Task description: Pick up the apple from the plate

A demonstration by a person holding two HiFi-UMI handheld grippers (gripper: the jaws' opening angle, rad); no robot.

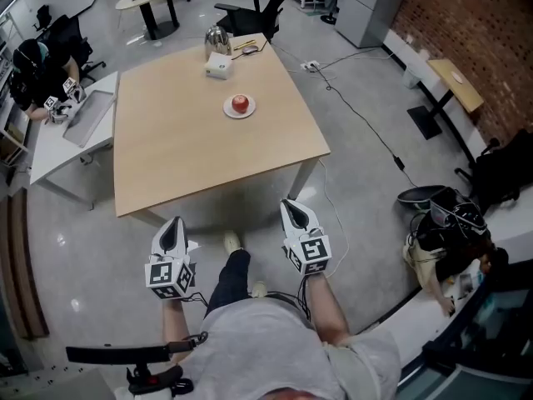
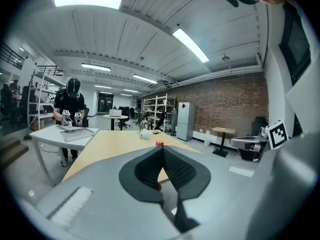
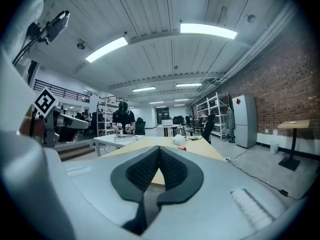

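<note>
Tabletop (image 1: 183,148) — apple (image 1: 240,102) (on plate (image 1: 226,110)) well inside edges.

The room is lit brightly and evenly by long ceiling light strips (image 2: 87,1), seen at the upper left of the left gripper view and at the upper middle of the right gripper view. Pale reflections are thrown on the glossy floor (image 1: 58,240) in the head view, and a soft shadow is cast beneath the tabletop (image 1: 183,148). Both gripper views are strongly bowed and blackened at the corners. The near foreground is rendered slightly soft.
</note>
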